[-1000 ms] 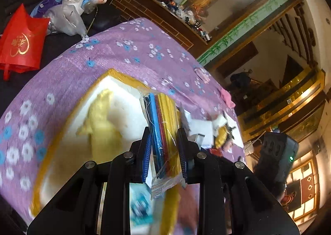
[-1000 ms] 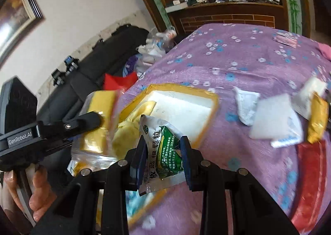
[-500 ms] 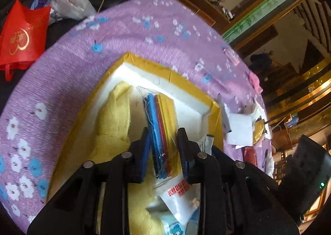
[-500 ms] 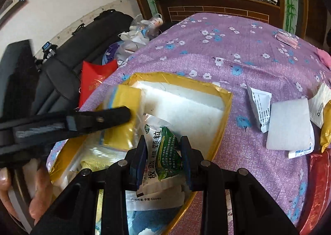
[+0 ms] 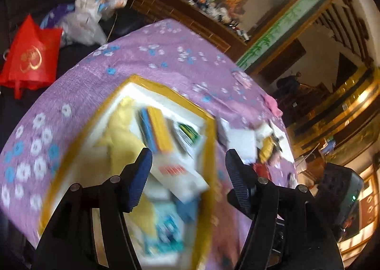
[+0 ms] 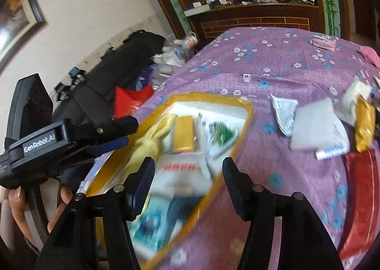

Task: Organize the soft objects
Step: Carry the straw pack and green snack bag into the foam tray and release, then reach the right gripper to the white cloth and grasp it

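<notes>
Now both tools, the left tool (image 5: 187,165) and the right tool (image 6: 186,171), tilt downward, jaws just opened, empty.

right tool (image 6: 186,178): just opened, empty | green packet (image 6: 220,133): in box (image 6: 247,113)

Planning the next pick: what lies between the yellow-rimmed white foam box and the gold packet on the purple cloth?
In the right wrist view, a crumpled printed white packet and a flat white pad.

Red gift bag (image 5: 30,56), framed picture (image 6: 16,8)
</notes>
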{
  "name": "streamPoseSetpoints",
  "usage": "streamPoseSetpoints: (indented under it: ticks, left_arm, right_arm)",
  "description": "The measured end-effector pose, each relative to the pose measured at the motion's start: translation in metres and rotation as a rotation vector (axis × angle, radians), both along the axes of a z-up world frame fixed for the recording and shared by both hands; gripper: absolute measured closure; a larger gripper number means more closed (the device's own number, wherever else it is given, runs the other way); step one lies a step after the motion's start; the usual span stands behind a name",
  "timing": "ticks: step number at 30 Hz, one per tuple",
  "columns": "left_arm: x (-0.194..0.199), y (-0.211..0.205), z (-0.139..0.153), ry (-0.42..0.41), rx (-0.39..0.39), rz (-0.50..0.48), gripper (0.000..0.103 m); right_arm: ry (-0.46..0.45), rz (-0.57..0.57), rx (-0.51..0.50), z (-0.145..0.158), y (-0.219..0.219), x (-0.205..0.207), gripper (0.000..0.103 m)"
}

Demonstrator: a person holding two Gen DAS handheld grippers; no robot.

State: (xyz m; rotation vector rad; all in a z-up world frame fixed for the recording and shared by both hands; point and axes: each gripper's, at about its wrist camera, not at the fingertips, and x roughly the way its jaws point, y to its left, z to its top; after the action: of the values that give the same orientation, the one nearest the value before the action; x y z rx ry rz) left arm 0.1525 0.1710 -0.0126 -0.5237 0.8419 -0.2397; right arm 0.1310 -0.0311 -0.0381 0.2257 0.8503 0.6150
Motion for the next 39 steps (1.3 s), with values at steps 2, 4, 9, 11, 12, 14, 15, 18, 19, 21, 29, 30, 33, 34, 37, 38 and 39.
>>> streamPoseSetpoints:
  ticks: [2,4,9,11,12,14,15,18,19,21,29,30,33,34,37,38,39]
  left_arm:
    - [-0.022,-0.024,0.003,-0.027,0.023,-0.021,0.038]
    - [-0.039,-0.051,-0.003,-0.017,0.042,-0.063,0.038]
    - [-0.043,-0.100,-0.033,0.070,0.071,-0.149,0.038]
    - [-0.042,-0.113,-0.036,0.091,0.073,-0.157,0.038]
    - [-0.041,-0.118,-0.036,0.094,0.077,-0.156,0.038]
    - [-0.041,-0.130,-0.032,0.081,0.102,-0.156,0.038]
    - [-0.042,-0.136,-0.029,0.070,0.119,-0.155,0.038]
    - [-0.040,-0.152,-0.026,0.035,0.176,-0.148,0.038]
    - [-0.040,-0.157,-0.026,0.024,0.202,-0.141,0.038]
    - [-0.038,-0.165,-0.027,0.006,0.262,-0.120,0.038]
    - [-0.030,-0.183,-0.045,0.085,0.215,-0.187,0.038]
    - [-0.030,-0.186,-0.045,0.083,0.209,-0.208,0.038]
    - [-0.032,-0.195,-0.043,0.076,0.203,-0.262,0.038]
    - [-0.032,-0.199,-0.043,0.079,0.209,-0.266,0.038]
    - [-0.031,-0.210,-0.042,0.091,0.211,-0.297,0.038]
    - [-0.029,-0.214,-0.042,0.092,0.209,-0.308,0.038]
    - [-0.027,-0.218,-0.043,0.100,0.213,-0.310,0.038]
  right_arm:
    - [0.018,0.008,0.044,-0.004,-0.019,-0.020,0.044]
    - [0.039,0.003,0.063,-0.012,-0.037,-0.035,0.044]
    - [0.084,-0.022,0.046,-0.034,-0.080,-0.061,0.044]
    - [0.084,-0.047,0.037,-0.036,-0.099,-0.067,0.044]
    - [0.083,-0.052,0.032,-0.036,-0.105,-0.068,0.044]
    - [0.073,-0.075,0.035,-0.033,-0.124,-0.069,0.044]
    - [0.072,-0.091,0.035,-0.031,-0.133,-0.069,0.044]
    - [0.055,-0.173,0.009,-0.024,-0.171,-0.060,0.044]
    - [0.049,-0.202,-0.007,-0.023,-0.186,-0.057,0.044]
    - [0.048,-0.248,-0.027,-0.021,-0.211,-0.052,0.044]
    - [0.078,-0.541,-0.108,-0.019,-0.328,-0.023,0.043]
    - [0.058,-0.569,-0.127,-0.018,-0.339,-0.022,0.043]
    - [0.057,-0.663,-0.151,-0.019,-0.364,-0.019,0.043]
    - [0.057,-0.682,-0.151,-0.021,-0.371,-0.018,0.044]
    - [0.102,-0.751,-0.154,-0.032,-0.394,-0.012,0.044]
    - [0.119,-0.747,-0.148,-0.038,-0.397,-0.008,0.044]
    - [0.147,-0.757,-0.142,-0.045,-0.400,-0.003,0.044]
